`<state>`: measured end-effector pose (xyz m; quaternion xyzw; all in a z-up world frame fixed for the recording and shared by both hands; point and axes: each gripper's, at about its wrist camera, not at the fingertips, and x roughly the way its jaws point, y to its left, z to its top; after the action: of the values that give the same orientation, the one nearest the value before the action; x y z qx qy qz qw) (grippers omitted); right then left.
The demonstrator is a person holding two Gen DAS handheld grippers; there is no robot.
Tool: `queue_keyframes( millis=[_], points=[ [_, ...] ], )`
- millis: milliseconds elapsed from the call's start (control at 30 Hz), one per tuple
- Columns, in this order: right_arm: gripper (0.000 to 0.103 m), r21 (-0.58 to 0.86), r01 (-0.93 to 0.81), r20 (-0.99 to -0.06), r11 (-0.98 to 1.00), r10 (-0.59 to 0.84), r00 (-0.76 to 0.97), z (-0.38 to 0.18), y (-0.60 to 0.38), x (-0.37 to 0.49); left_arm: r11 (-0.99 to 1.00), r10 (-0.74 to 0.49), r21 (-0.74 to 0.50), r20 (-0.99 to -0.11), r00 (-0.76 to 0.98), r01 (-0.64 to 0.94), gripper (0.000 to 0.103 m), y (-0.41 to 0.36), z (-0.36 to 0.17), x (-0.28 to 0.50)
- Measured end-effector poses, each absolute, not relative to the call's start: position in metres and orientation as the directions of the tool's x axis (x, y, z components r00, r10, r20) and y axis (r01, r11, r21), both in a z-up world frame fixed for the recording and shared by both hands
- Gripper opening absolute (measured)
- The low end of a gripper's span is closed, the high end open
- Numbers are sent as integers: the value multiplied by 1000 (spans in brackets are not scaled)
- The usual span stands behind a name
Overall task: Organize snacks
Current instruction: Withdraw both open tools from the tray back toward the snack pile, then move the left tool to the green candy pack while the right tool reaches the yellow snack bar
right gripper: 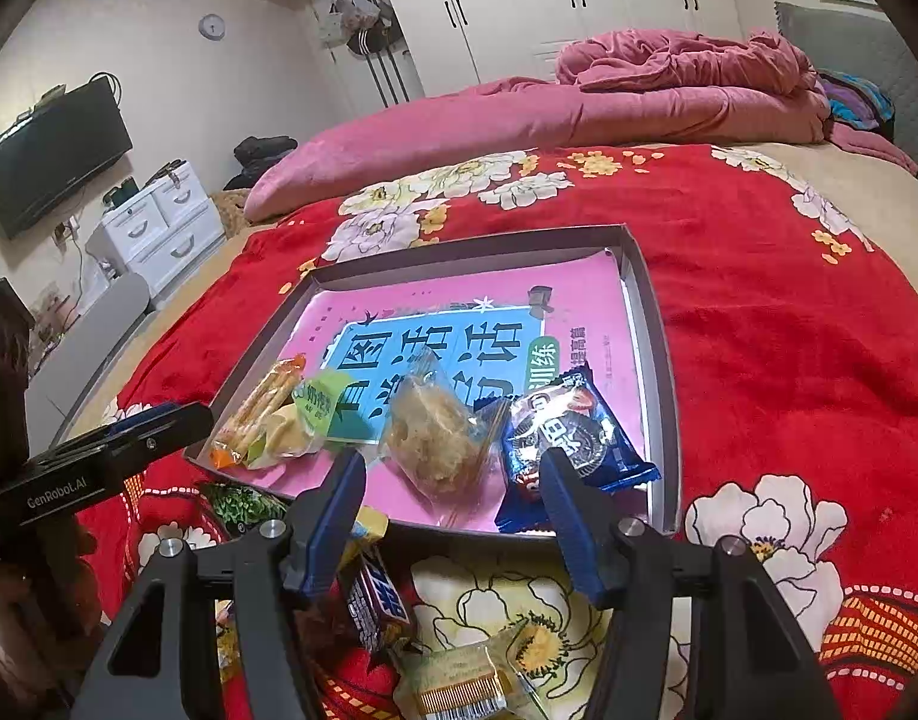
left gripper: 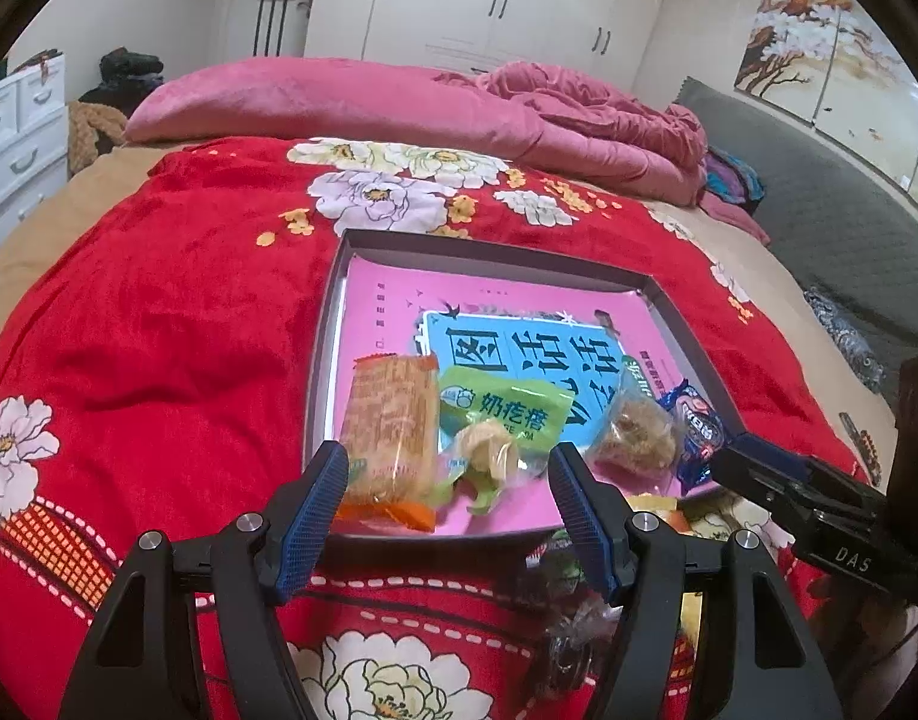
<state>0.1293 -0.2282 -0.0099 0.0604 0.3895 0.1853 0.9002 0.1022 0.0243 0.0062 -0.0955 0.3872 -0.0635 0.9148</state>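
1. snacks sit in a row along the near edge of a shallow grey tray point(left gripper: 681, 324) point(right gripper: 657, 324), which lies on a red floral blanket point(left gripper: 159, 312) point(right gripper: 789, 312) spread over a bed.
2. a pink book with a blue title panel point(left gripper: 519, 354) point(right gripper: 459, 324) lines the tray floor, under the snacks.
3. from left to right in the left wrist view: an orange-ended cracker pack point(left gripper: 390, 426) point(right gripper: 258, 411), a green milk-candy packet point(left gripper: 504, 414) point(right gripper: 321, 411), a clear bag holding a pale crumbly pastry point(left gripper: 636, 435) point(right gripper: 435, 438), and a blue cookie packet point(left gripper: 696, 429) point(right gripper: 573, 432).
4. the left gripper point(left gripper: 447, 480) hangs just before the tray's near edge with its jaws spread wide and nothing between them; the cracker pack and green packet show past its fingers.
5. the right gripper point(right gripper: 453, 486) is also spread wide and empty, its fingers framing the pastry bag and the cookie packet.
6. more snacks lie on the blanket outside the tray, near the right gripper: a dark candy bar point(right gripper: 378, 603), a yellow-wrapped cake point(right gripper: 477, 681) and a green speckled packet point(right gripper: 243, 504).
7. each gripper's body shows at the edge of the other's view.
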Motion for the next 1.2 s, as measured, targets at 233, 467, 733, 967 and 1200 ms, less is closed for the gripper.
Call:
queue_keyframes(
  millis=[233, 467, 733, 967, 1200],
  points=[
    [60, 256, -288, -671, 923, 384, 634, -6, -229, 124, 977, -187, -205, -718, 671, 53, 71, 18, 2, 98],
    [60, 256, -331, -671, 908, 414, 615, -4, -214, 114, 981, -181, -178, -728, 661, 73, 71, 11, 1, 90],
    [60, 240, -383, -685, 892, 435, 584, -7, -191, 103, 982, -181, -177, -736, 653, 74, 71, 13, 0, 83],
    [60, 226, -384, -705, 895, 422, 570, -12, -185, 99, 983, -179, -161, -762, 622, 85, 71, 11, -7, 81],
    [60, 236, -354, -732, 905, 405, 548, -20, -198, 101, 981, -195, -153, -779, 596, 120, 71, 5, -12, 77]
  ],
)
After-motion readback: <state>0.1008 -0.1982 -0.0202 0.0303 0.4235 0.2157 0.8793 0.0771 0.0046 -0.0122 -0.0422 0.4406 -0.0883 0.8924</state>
